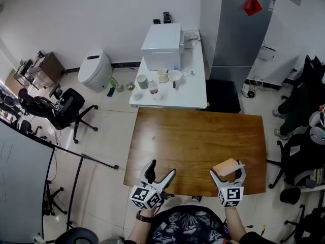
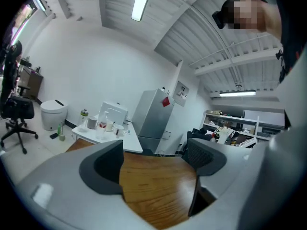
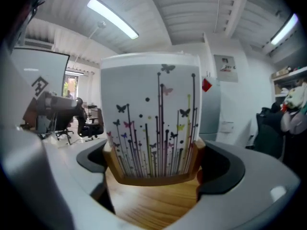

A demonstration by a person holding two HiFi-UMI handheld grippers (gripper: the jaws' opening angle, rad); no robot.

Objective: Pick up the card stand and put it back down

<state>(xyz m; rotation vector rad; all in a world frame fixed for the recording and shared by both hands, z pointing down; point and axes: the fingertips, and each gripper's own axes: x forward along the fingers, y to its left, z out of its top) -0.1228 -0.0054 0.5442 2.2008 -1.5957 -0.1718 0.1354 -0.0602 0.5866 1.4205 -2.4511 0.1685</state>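
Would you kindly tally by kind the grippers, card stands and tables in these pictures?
Grippers: 2, the left gripper and the right gripper
Card stand: 1
Tables: 2, the wooden table and the white table
Total: 5

Wore a dark top (image 1: 188, 229) with a pale leafy print, and a dark band (image 1: 143, 218) on the wrist behind the left gripper (image 1: 161, 168). Bore white marker cubes (image 1: 146, 197) with black squares behind that and the right gripper (image 1: 228, 169). Had grey jaws lined with black pads (image 2: 103, 169).
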